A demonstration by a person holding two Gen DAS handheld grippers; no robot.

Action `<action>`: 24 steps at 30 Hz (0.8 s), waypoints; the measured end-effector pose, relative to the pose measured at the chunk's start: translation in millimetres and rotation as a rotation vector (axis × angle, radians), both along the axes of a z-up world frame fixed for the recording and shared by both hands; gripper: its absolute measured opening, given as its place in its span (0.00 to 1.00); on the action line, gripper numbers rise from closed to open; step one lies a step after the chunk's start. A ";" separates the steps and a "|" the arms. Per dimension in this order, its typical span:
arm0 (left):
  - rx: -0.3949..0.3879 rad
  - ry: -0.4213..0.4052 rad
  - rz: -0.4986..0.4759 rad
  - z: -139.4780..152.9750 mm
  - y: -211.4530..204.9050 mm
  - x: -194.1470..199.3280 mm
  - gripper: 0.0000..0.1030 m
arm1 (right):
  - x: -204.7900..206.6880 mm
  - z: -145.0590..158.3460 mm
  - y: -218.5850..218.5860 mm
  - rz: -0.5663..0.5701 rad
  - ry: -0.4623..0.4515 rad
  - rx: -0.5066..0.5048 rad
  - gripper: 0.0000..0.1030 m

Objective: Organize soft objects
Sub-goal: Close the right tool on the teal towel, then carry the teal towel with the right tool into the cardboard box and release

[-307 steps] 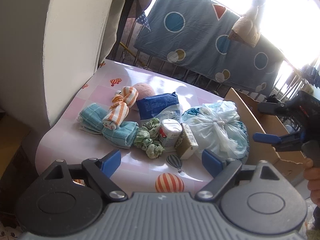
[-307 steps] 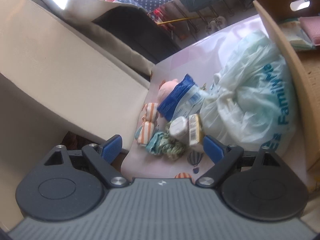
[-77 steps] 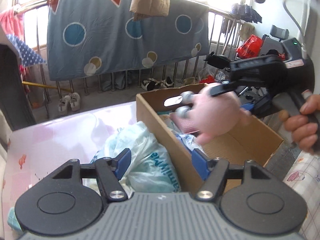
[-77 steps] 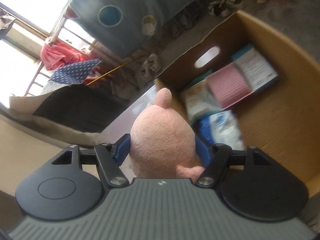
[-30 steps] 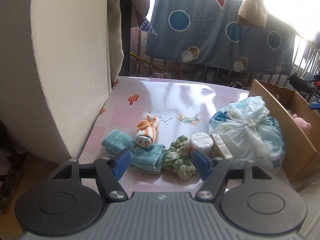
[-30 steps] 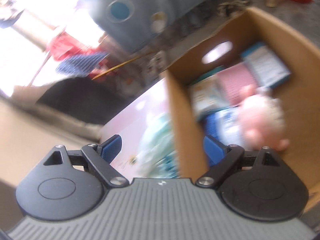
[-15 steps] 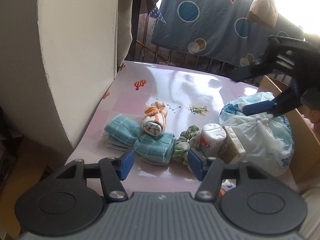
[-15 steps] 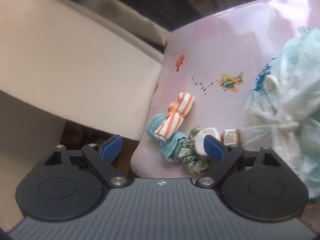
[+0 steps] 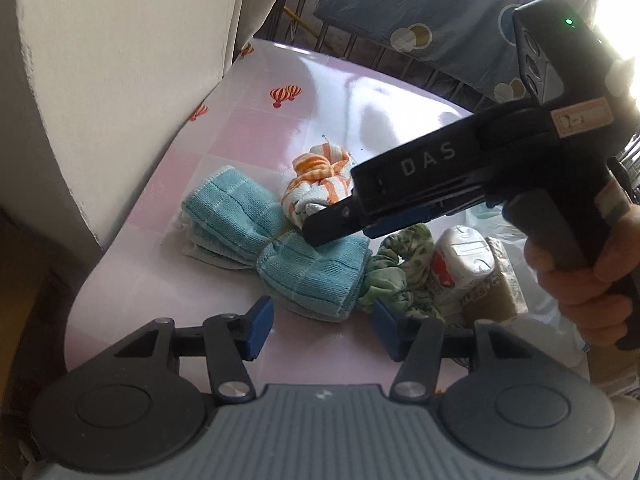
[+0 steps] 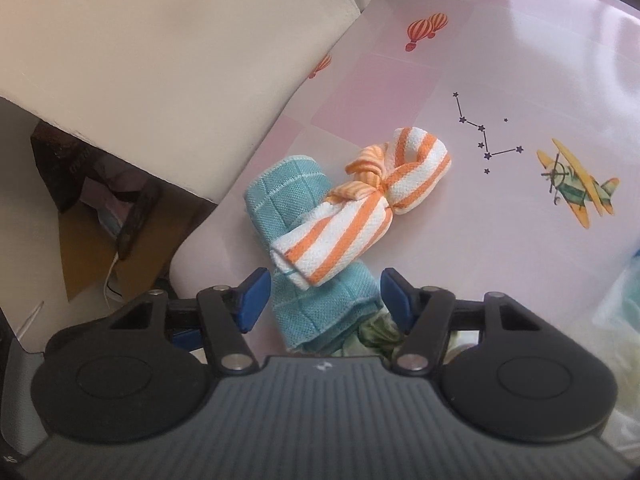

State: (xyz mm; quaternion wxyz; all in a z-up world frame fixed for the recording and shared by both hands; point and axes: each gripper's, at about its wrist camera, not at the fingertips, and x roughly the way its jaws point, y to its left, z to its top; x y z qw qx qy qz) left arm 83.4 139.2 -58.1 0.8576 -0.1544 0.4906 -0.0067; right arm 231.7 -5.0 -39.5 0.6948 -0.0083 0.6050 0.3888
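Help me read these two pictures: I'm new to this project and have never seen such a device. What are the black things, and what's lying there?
There is no robot: a person carries a hand-held gripper, a two-fingered clamp with blue pads, in each hand. Each picture comes from a camera on one of them, looking along its fingers.

The left one's view shows the left hand-held gripper at the bottom, open, and the person's hand gripping the right one. The other view looks along the right hand-held gripper; its jaws are closing, with the towels between them but not yet pressed.

On the pink table lie a teal towel, an orange-striped towel on top of it, a green scrunchie and a small can. Nothing is held.
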 end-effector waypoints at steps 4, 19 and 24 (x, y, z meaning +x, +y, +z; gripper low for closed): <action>-0.029 0.038 0.015 -10.5 6.0 13.7 0.56 | 5.3 -15.0 10.9 0.035 0.023 -0.021 0.59; 0.003 0.014 0.063 5.3 5.4 11.3 0.42 | -2.4 -13.0 7.4 0.045 0.115 0.051 0.31; 0.008 -0.046 0.075 34.0 1.4 -3.7 0.41 | -4.8 14.3 -10.0 0.004 0.137 0.133 0.29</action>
